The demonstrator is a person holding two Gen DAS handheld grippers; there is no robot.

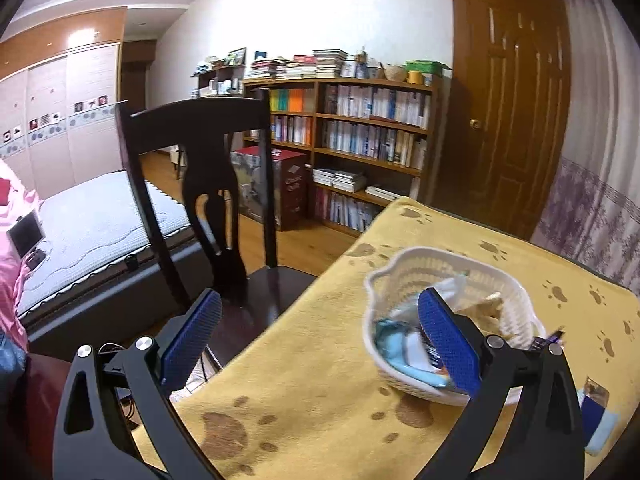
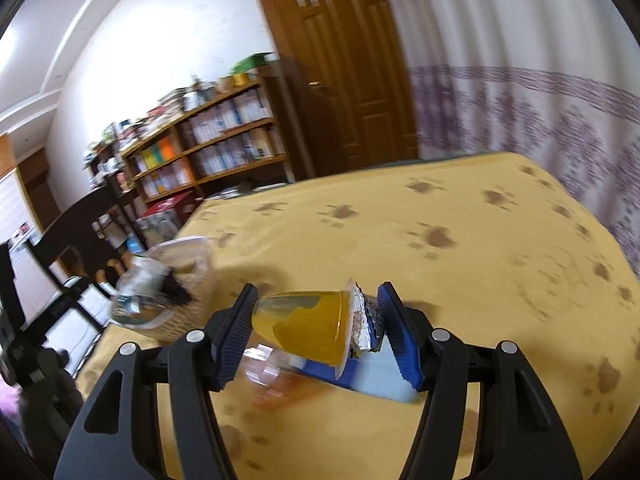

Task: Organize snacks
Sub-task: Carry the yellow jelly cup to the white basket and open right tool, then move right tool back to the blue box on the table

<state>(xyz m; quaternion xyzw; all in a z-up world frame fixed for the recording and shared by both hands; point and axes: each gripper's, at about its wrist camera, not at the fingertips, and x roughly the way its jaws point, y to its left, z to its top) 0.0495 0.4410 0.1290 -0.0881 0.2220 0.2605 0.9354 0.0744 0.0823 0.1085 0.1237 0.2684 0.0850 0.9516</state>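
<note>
Right wrist view shows the right gripper (image 2: 316,322) with its jaws clenched on a jelly cup (image 2: 304,326) filled with orange jelly. The cup lies on its side between the blue pads (image 2: 236,332), its crumpled foil lid (image 2: 366,328) against the right-hand pad. It is held above the table (image 2: 460,240), which is covered in a yellow cloth printed with brown paw marks. Just below the cup a blue and pale packet (image 2: 376,380) lies flat on the cloth, and a clear blurred wrapper (image 2: 266,372) sits beside it. To the left stands the white basket (image 2: 176,308), its contents blurred.

From the left wrist view, the left gripper (image 1: 320,340) has its jaws spread wide and grasps nothing. One pad hangs over the dark wooden chair (image 1: 208,184) at the table's edge; the other sits in front of the white basket (image 1: 400,276), which holds several snack packets (image 1: 404,348). A bookshelf (image 1: 360,128) and a brown door (image 1: 516,100) stand behind.
</note>
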